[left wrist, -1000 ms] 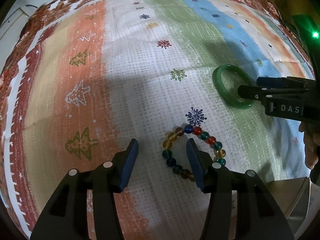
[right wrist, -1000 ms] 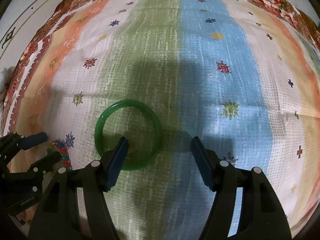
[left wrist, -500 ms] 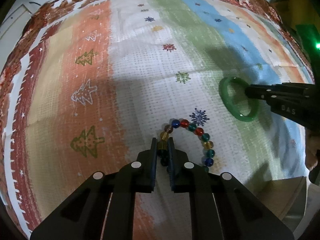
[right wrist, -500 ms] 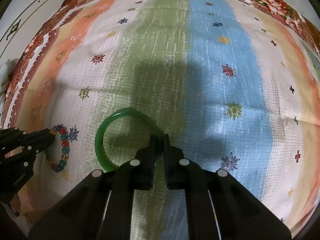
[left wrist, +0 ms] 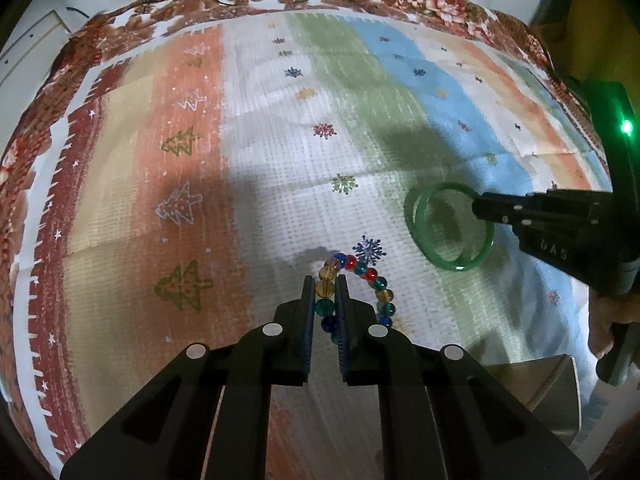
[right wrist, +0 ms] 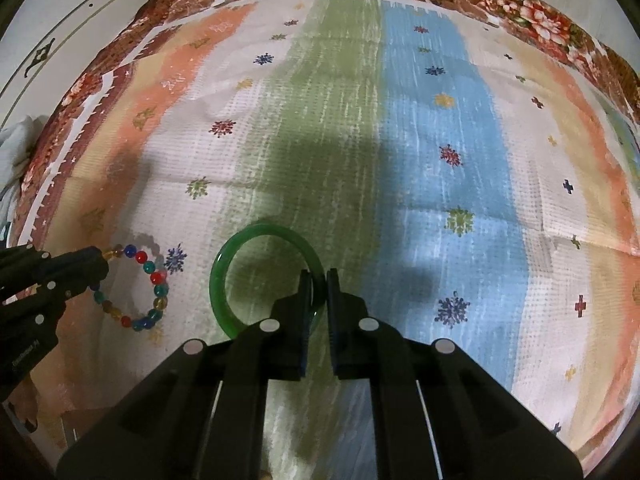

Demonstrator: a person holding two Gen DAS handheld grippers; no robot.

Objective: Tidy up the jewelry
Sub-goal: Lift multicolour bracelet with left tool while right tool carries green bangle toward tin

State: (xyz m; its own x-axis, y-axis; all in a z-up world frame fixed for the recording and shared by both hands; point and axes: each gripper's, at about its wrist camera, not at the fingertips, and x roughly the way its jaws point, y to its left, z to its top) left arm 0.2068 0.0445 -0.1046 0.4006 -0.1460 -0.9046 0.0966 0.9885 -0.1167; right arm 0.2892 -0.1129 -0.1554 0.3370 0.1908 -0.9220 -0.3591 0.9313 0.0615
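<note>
My left gripper (left wrist: 324, 300) is clenched on the near side of the beaded bracelet (left wrist: 362, 280). Only a bead or two sits between the pads, so I judge the strand could roll out or its elastic stretch and snap if I jerk. Further right, my right gripper (right wrist: 318, 292) pinches the rim of the green jade bangle (right wrist: 224, 276), tilted up off the striped tablecloth (right wrist: 420, 140). That smooth, hard ring could slip and crack if it drops.
</note>
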